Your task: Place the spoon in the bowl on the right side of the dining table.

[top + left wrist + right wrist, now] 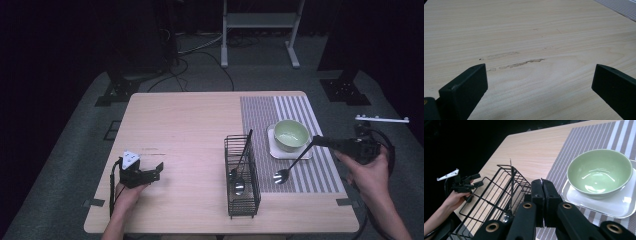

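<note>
The right claw (320, 140), clamped on a spoon's (295, 161) handle, holds it slanting down-left over the mat (320, 170); the basket (242, 176) lies just left. The left claw (156, 171), apart, rests far off.

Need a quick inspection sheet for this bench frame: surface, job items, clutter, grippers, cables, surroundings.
Surface: light wood table, scuff marks near the left gripper; striped placemat on its right part.
Job's things: spoon held by its handle, bowl end over the placemat; black wire basket holds two utensils; green bowl sits on a white square plate.
Clutter: nothing seen.
Grippers: left gripper open, low over bare wood; right gripper shut on the spoon.
Cables: one trails from each gripper; more on the floor behind the table.
Surroundings: dark room, grey floor, white stand at the back.
</note>
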